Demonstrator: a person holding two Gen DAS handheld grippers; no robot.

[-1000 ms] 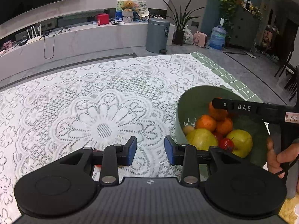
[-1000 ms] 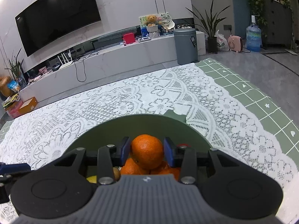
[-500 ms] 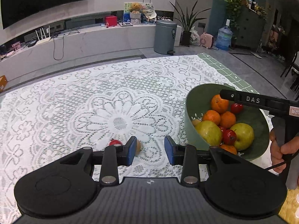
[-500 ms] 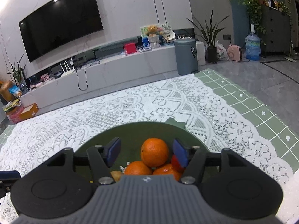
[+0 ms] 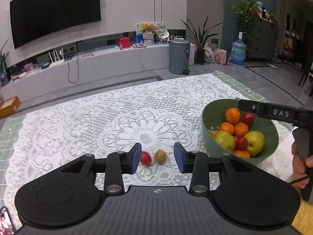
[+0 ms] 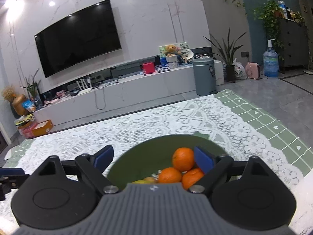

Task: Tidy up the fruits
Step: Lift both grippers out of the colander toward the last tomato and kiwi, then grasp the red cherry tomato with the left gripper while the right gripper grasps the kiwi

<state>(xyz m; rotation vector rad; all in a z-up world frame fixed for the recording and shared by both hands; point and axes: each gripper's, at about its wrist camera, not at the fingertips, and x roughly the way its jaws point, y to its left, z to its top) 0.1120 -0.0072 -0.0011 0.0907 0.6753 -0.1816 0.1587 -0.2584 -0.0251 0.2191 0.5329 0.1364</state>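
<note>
A green bowl (image 5: pixel 207 121) on the lace tablecloth holds oranges (image 5: pixel 232 116), green pears (image 5: pixel 254 143) and small red fruits (image 5: pixel 248 118). It also shows in the right wrist view (image 6: pixel 140 156), with an orange (image 6: pixel 183 159) on top. A small red fruit (image 5: pixel 146 158) and a brown kiwi (image 5: pixel 160 156) lie on the cloth, just beyond my open, empty left gripper (image 5: pixel 157 160). My right gripper (image 6: pixel 152 158) is wide open and empty above the bowl; its finger (image 5: pixel 273 113) crosses the bowl's far rim in the left wrist view.
The white lace cloth (image 5: pixel 117 117) covers a green checked table (image 6: pixel 273 125). A grey bin (image 5: pixel 179 56) and a TV bench (image 5: pixel 97 62) stand beyond the table's far edge. A phone (image 5: pixel 5 221) shows at the bottom left.
My right gripper let go of the orange, opened wide and lifted. My left gripper rose and pulled back, bringing the red fruit and the kiwi into view.
</note>
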